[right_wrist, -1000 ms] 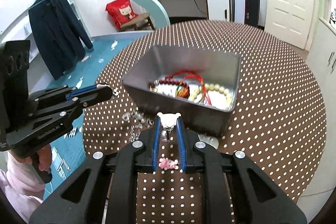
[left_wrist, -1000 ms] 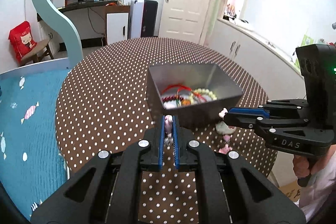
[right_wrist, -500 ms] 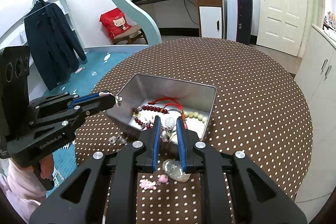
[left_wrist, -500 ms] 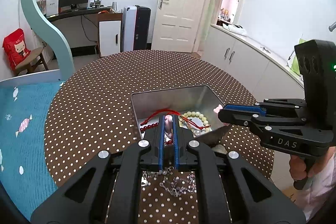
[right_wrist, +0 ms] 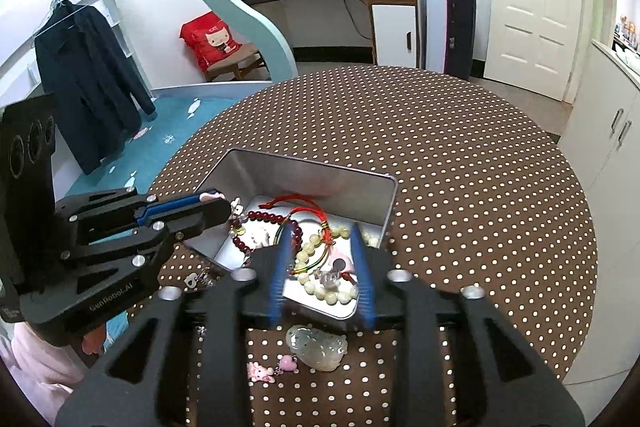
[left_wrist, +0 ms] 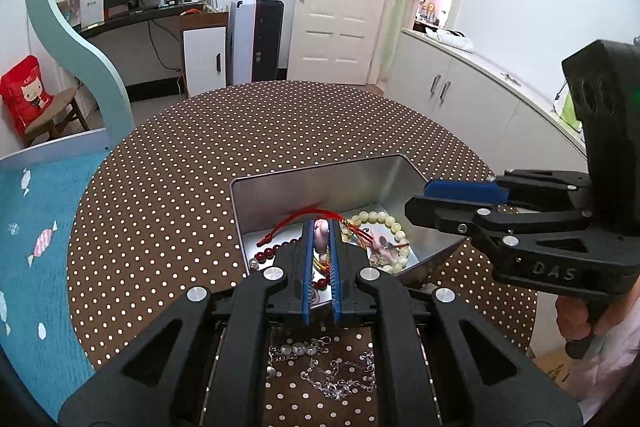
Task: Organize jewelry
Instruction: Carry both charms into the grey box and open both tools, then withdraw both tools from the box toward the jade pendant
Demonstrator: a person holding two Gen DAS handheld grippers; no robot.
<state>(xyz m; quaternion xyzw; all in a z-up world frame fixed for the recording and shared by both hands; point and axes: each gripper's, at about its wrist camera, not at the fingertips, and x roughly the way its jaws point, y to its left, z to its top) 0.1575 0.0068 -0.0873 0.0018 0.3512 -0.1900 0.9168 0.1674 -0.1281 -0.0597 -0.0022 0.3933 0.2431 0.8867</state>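
Already most of the jewelry sits in the open rectangular silver metal tin (right_wrist: 362,205) at the centre of the round brown polka-dot table (right_wrist: 480,187): a dark red bead bracelet (right_wrist: 264,221), a pale cream bead bracelet (right_wrist: 320,287) and a red cord bracelet (right_wrist: 308,205) lie heaped on its floor. At lower centre of its own view, the left gripper (left_wrist: 320,247) is over the tin, pinching a small pink charm (left_wrist: 321,239). The right gripper (right_wrist: 320,267), also over the tin, has just been opening; its fingers are motion-blurred, but nothing seems held between them, so its piece has probably dropped in. Still outside, on the cloth nearest the cameras, are a pale green carved jade pendant (right_wrist: 318,347), a pink figure charm (right_wrist: 262,373) and tangled silver chains (left_wrist: 320,375), so several pickups remain.
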